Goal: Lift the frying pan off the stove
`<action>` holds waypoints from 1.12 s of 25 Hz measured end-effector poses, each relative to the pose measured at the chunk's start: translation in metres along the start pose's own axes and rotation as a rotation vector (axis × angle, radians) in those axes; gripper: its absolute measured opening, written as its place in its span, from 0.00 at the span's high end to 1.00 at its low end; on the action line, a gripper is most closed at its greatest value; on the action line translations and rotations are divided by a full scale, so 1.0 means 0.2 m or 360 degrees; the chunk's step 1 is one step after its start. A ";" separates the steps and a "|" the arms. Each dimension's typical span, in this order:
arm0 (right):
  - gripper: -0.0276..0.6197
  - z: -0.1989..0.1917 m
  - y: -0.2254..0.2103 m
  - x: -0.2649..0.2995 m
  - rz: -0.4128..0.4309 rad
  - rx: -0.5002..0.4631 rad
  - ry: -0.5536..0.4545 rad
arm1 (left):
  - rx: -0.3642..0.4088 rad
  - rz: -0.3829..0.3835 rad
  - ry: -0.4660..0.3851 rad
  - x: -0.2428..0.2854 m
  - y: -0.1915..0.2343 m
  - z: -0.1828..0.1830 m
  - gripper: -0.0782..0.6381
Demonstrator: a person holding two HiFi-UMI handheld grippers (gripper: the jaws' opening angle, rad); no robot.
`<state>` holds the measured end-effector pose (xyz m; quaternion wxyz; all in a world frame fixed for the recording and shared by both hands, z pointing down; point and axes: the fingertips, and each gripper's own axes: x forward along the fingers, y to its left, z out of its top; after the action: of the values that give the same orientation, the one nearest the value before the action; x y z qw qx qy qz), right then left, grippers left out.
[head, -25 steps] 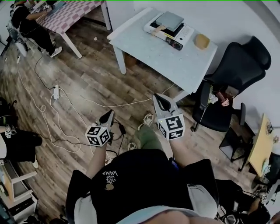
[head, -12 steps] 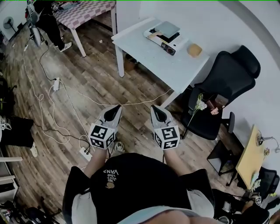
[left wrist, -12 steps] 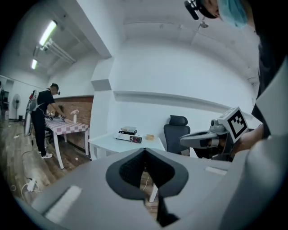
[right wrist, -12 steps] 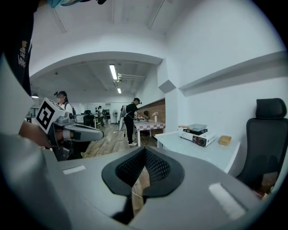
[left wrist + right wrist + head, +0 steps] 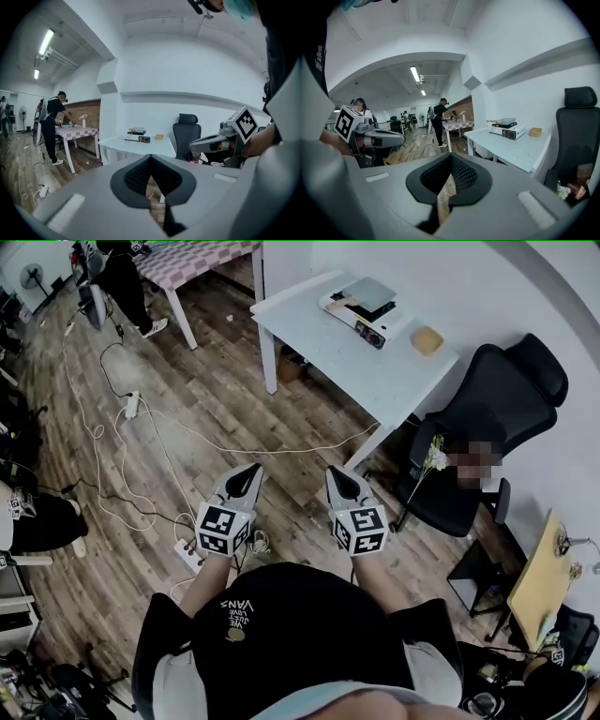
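Since a second ago, we brought our left gripper [image 5: 250, 472] up level with our right gripper [image 5: 337, 473], both pressed together, empty. The frying pan [image 5: 369, 293] sat on the stove [image 5: 373, 326] on the counter [image 5: 375, 371], well apart. Arriving still closed, we risked shoving its handle.

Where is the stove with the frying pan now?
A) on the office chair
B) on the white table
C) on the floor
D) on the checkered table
B: the stove, frying pan on top, sits at the far end of the white table.
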<state>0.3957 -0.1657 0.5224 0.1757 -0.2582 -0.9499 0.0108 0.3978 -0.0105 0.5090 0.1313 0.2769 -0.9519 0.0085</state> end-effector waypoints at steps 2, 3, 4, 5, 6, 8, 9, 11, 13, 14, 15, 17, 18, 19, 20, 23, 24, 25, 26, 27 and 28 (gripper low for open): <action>0.95 0.00 0.02 0.01 0.0006 0.0006 -0.0002 | -0.0006 0.0010 -0.0003 -0.01 0.01 -0.01 0.89; 0.95 0.00 0.02 0.02 0.0006 0.0005 -0.0004 | -0.0006 0.0012 -0.0005 -0.02 0.02 -0.01 0.89; 0.95 0.01 0.03 0.03 0.0005 0.0002 -0.0006 | -0.0006 0.0013 -0.0006 -0.02 0.03 -0.01 0.89; 0.95 0.01 0.03 0.04 0.0002 0.0000 -0.0006 | -0.0006 0.0014 -0.0008 -0.02 0.04 -0.01 0.89; 0.95 0.02 0.03 0.05 -0.0002 -0.0001 -0.0006 | -0.0007 0.0013 -0.0010 -0.02 0.05 0.00 0.89; 0.95 0.02 0.04 0.07 -0.0012 0.0001 -0.0004 | -0.0010 0.0007 -0.0014 -0.02 0.08 0.00 0.89; 0.95 0.02 0.04 0.08 -0.0018 0.0004 -0.0003 | -0.0010 0.0002 -0.0016 -0.01 0.09 0.00 0.89; 0.95 0.03 0.04 0.10 -0.0031 0.0009 -0.0002 | -0.0015 -0.0013 -0.0024 0.00 0.11 0.01 0.89; 0.95 0.03 0.04 0.12 -0.0047 0.0012 -0.0004 | -0.0023 -0.0033 -0.0039 0.01 0.13 0.02 0.89; 0.95 0.04 0.04 0.13 -0.0056 0.0013 -0.0006 | -0.0026 -0.0045 -0.0048 0.02 0.13 0.02 0.89; 0.95 0.04 0.04 0.14 -0.0067 0.0014 -0.0008 | -0.0029 -0.0060 -0.0058 0.02 0.14 0.03 0.89; 0.95 0.06 0.04 0.16 -0.0091 0.0018 -0.0014 | -0.0036 -0.0103 -0.0075 0.04 0.16 0.04 0.89; 0.95 0.07 0.04 0.17 -0.0104 0.0026 -0.0021 | -0.0043 -0.0130 -0.0080 0.05 0.16 0.05 0.89; 0.95 0.08 0.04 0.19 -0.0118 0.0043 -0.0035 | -0.0048 -0.0154 -0.0084 0.06 0.17 0.05 0.89; 0.95 0.09 0.03 0.20 -0.0134 0.0073 -0.0060 | -0.0050 -0.0174 -0.0086 0.07 0.19 0.06 0.89; 0.95 0.12 0.02 0.25 -0.0186 0.0203 -0.0135 | -0.0054 -0.0257 -0.0082 0.09 0.22 0.06 0.88; 0.95 0.13 0.01 0.26 -0.0210 0.0227 -0.0131 | -0.0061 -0.0288 -0.0079 0.09 0.24 0.06 0.88; 0.93 0.13 0.01 0.28 -0.0236 0.0236 -0.0122 | -0.0066 -0.0310 -0.0075 0.10 0.26 0.06 0.88; 0.92 0.14 0.01 0.30 -0.0263 0.0236 -0.0116 | -0.0066 -0.0324 -0.0071 0.11 0.29 0.07 0.85; 0.92 0.15 0.01 0.32 -0.0286 0.0232 -0.0116 | -0.0063 -0.0335 -0.0067 0.11 0.31 0.07 0.79; 0.91 0.16 0.02 0.33 -0.0305 0.0227 -0.0122 | -0.0057 -0.0347 -0.0064 0.11 0.33 0.08 0.75</action>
<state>0.3340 -0.1268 0.5145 0.1574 -0.1525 -0.9731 0.0713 0.3403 0.0327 0.5038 0.1172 0.3765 -0.9185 -0.0285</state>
